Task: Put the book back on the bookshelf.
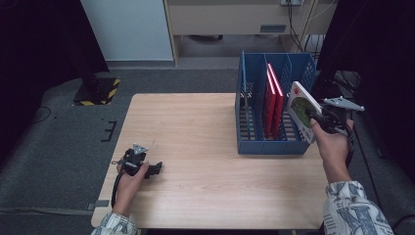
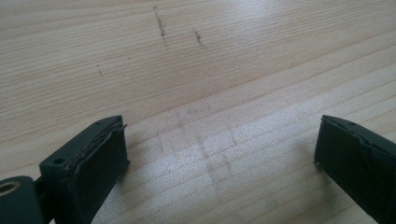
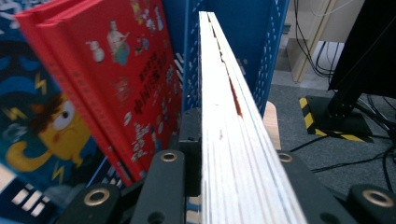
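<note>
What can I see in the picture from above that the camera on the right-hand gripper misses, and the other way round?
From above: the wooden table, the left gripper resting on it, and the white book's green-patterned cover.
Right gripper view: the white book's page edges clamped between the jaws, the cartoon pictures on the red books, and a blue-and-yellow cover.
Both: the blue rack, red books, white book.

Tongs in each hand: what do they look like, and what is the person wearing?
Both the left tongs and the right tongs are black, each topped by a grey three-cornered plate. Their jaws are blocky, with flat black pads. A black cable trails from the left one. The sleeves are pale with a blue-grey pattern.
</note>
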Motion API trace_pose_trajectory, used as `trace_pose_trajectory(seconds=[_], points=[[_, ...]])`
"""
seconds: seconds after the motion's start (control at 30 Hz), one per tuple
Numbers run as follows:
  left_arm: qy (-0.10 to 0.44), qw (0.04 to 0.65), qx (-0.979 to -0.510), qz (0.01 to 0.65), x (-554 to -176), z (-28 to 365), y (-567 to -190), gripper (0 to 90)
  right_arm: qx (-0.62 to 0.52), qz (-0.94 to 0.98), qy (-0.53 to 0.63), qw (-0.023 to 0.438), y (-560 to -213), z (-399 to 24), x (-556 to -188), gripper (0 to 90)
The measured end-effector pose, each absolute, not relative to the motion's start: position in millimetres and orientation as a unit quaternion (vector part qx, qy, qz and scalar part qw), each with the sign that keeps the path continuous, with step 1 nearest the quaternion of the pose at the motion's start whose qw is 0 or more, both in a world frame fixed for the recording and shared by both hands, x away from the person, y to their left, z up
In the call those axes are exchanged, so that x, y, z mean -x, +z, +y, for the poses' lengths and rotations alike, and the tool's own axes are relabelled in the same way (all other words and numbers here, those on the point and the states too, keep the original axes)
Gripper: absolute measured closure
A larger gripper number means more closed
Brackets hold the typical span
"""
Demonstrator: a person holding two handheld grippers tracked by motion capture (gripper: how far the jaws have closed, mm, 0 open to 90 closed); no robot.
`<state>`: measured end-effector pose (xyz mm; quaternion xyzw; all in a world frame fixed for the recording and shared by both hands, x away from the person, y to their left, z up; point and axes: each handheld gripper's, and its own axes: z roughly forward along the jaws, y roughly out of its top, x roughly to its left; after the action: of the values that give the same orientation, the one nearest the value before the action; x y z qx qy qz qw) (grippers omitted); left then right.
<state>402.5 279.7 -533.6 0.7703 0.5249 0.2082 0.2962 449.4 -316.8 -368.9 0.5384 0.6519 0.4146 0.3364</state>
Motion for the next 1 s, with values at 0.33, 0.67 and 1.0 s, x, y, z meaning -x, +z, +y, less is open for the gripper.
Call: trace_pose_trajectory(seconds=[0.33, 0.67, 1.0], points=[[0.209, 0.299, -0.77, 0.523, -403, 279, -534, 1.6, -0.557, 0.637, 0.411, 0.338, -381, -314, -478, 75.8], [0.21, 0.301, -0.77, 0.522, -403, 279, -535, 1.4, -0.574, 0.626, 0.405, 0.339, -396, -311, -498, 75.8], [0.21, 0.301, -0.77, 0.522, -403, 279, -535, 1.3, -0.578, 0.629, 0.397, 0.335, -412, -305, -509, 75.8]])
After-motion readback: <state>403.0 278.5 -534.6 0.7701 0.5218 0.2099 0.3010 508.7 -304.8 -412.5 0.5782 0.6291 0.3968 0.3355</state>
